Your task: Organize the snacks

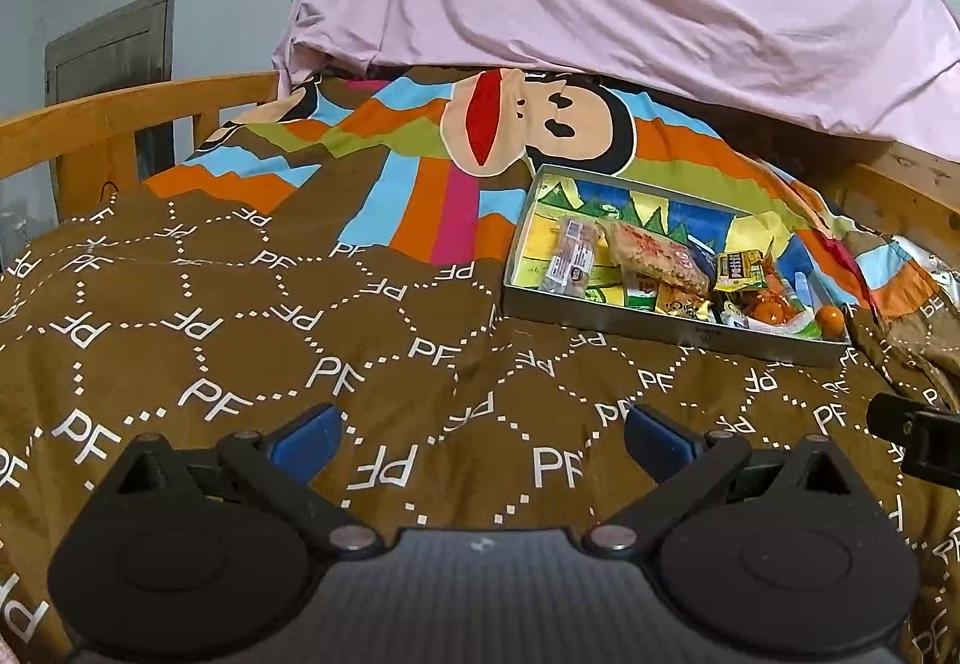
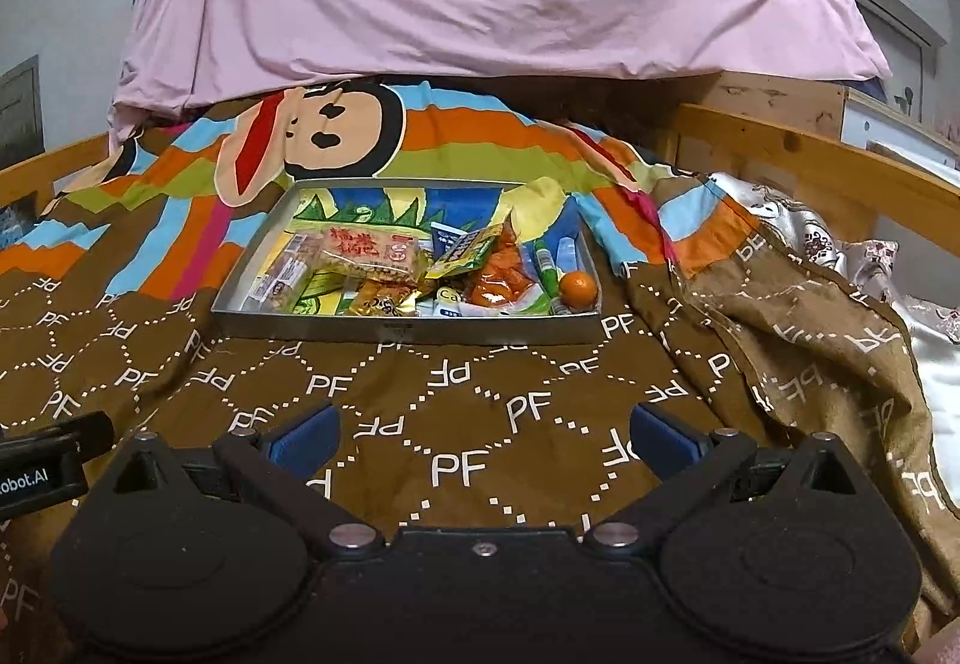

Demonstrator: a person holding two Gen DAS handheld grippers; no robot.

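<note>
both the left gripper (image 1: 483, 439) and right gripper (image 2: 480, 439) are hovering wide apart and empty over the brown patterned bedspread (image 2: 468, 412), while the snacks are lying jumbled in the shallow grey metal tray (image 2: 408, 331), risking tipping on soft bedding if pressed.

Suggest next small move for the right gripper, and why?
Probably advance the right gripper toward the shallow grey metal tray of snack packets. Its jaws are open and empty over the brown patterned bedspread, short of the tray, which sits straight ahead.
</note>
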